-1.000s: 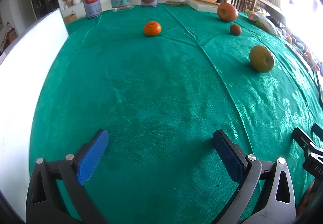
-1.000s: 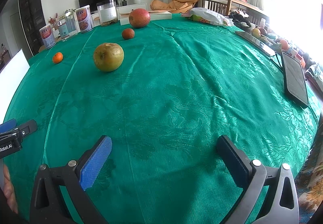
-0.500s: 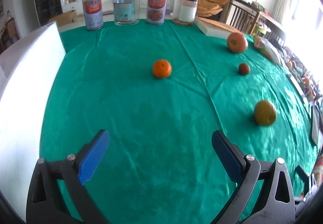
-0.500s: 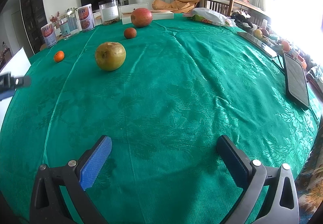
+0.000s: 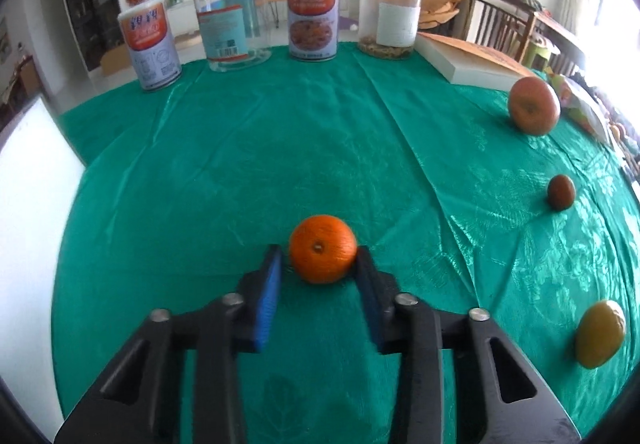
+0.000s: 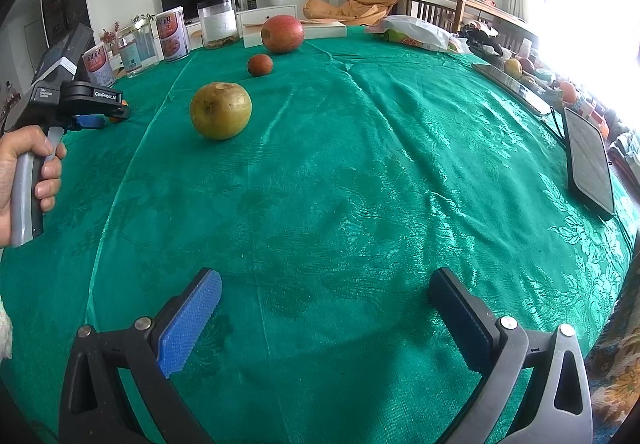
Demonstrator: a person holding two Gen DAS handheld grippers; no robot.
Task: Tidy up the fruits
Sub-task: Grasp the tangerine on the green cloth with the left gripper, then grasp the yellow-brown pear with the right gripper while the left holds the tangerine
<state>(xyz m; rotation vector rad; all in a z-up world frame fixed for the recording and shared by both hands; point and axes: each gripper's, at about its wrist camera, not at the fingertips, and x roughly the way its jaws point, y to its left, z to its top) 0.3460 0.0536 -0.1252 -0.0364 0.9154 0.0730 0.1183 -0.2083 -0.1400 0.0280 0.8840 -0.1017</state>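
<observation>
Mandarin sits between your left gripper pads, jaws just closed narrow around it; right gripper gapes wide, empty.

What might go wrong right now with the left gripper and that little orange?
1. The left gripper has just closed around the mandarin orange, but only its fingertips reach the fruit's sides, so the round fruit could squirt forward out of the grip.
2. The fruit sits on a glossy, creased green tablecloth; if it slips free it may roll away.
3. A hard squeeze could bruise it.
</observation>
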